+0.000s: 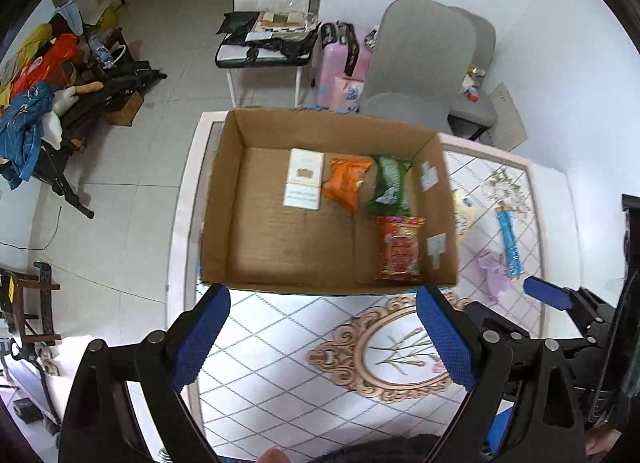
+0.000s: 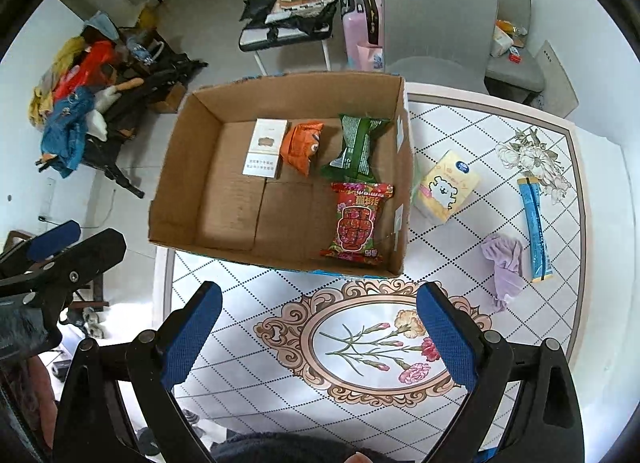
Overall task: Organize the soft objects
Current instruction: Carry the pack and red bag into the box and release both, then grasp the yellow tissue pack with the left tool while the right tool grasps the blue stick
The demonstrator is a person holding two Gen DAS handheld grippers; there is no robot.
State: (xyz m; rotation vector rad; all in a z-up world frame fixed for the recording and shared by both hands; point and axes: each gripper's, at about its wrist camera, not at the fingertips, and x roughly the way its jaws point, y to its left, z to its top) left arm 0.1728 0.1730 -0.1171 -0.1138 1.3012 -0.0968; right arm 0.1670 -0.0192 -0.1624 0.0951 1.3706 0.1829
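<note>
Tiled tabletop [image 2: 248, 375] with floral medallion, cluttered room beyond. Right tongs [image 2: 318, 337] wide apart, empty, hovering over near table edge. Left tongs [image 1: 322, 337] likewise wide, empty, facing cardboard box [image 1: 224, 231]; likely poised for next pick.

Box holds white carton [image 2: 265, 148], orange packet [image 2: 302, 147], green packet [image 2: 356, 147] in far row, red packet [image 2: 356, 223] near right corner; packed side by side, probably to save room.

Outside, right of box: tissue pack [image 2: 446, 185] just beside wall, purple cloth [image 2: 504, 265], blue stick pack [image 2: 534, 229]. Judged unsorted.
</note>
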